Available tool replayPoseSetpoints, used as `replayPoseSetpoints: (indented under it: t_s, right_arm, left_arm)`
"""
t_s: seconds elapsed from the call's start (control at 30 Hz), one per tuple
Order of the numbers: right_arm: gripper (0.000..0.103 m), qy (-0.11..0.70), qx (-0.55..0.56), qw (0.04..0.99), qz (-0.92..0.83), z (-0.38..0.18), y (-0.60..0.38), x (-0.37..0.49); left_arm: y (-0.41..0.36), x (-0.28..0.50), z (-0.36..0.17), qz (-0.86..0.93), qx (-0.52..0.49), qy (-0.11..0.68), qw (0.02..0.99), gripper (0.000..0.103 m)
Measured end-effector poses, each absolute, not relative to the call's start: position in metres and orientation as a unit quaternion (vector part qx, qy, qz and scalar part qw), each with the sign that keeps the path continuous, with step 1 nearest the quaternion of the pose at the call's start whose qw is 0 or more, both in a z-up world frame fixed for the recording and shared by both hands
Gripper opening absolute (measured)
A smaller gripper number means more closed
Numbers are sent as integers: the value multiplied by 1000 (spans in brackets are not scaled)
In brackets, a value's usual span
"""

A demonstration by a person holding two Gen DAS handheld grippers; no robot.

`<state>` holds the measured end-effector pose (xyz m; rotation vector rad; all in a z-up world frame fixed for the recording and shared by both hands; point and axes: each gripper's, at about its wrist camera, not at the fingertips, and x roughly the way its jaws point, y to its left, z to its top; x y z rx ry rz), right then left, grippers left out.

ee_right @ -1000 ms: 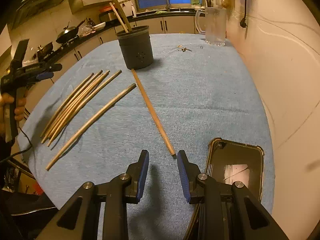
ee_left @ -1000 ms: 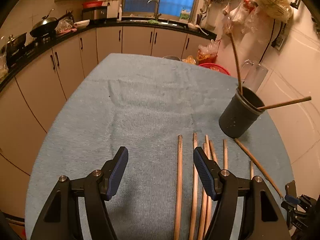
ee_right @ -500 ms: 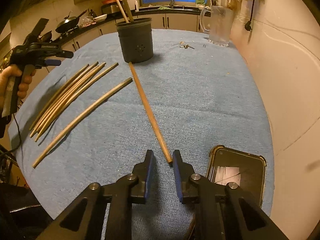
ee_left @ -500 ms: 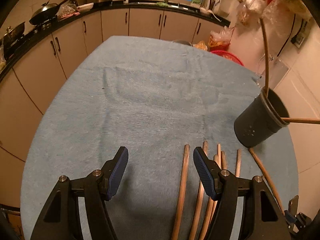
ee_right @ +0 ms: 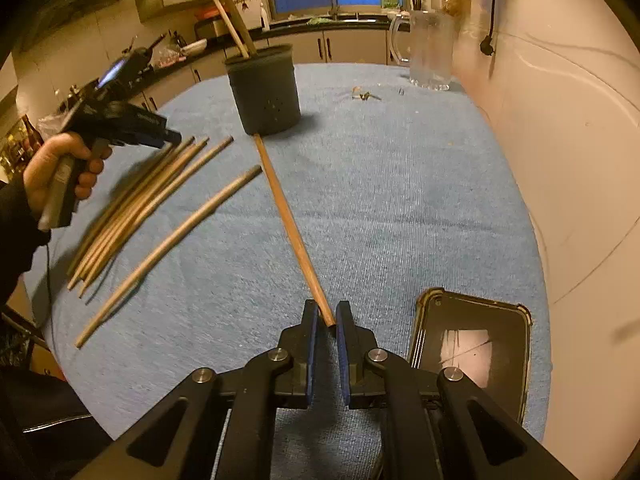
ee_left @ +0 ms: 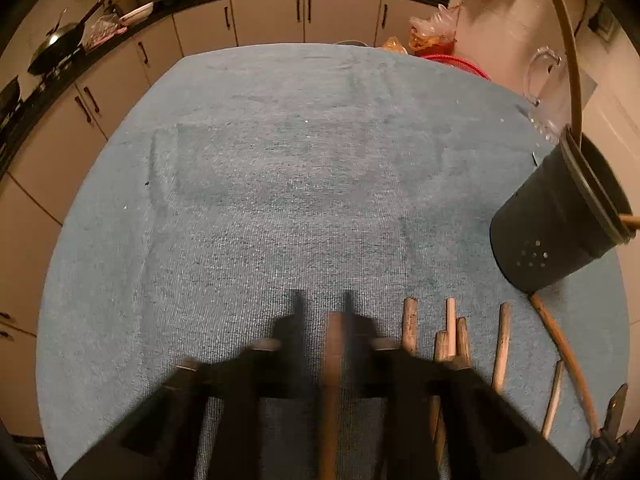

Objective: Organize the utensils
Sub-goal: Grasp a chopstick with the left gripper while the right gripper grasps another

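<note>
Item: my right claw (ee_right: 327, 322) clamped on long brown wooden chopstick (ee_right: 286, 216) pointing at dark round plastic holder (ee_right: 264, 90); lift level, tip in gently.

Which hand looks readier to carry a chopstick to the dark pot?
Right, probably. The right gripper is closed on the chopstick whose far end touches the utensil holder; the left gripper view is blurred.
</note>
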<state>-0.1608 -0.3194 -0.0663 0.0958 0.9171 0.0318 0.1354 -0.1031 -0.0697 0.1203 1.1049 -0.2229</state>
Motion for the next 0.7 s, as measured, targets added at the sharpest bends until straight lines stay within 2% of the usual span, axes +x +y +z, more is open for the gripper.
replayPoseSetpoints:
  t_s: [0.3,0.7]
  right_arm:
    - [8,397,73,914,30,-33,-320,-168]
    - [6,309,52,948,54,55,-304,-175]
  left_arm:
    - [-83,117,-53,-123,19,507,853,7]
    - [-67,78,52,-179,-22,421,889,7]
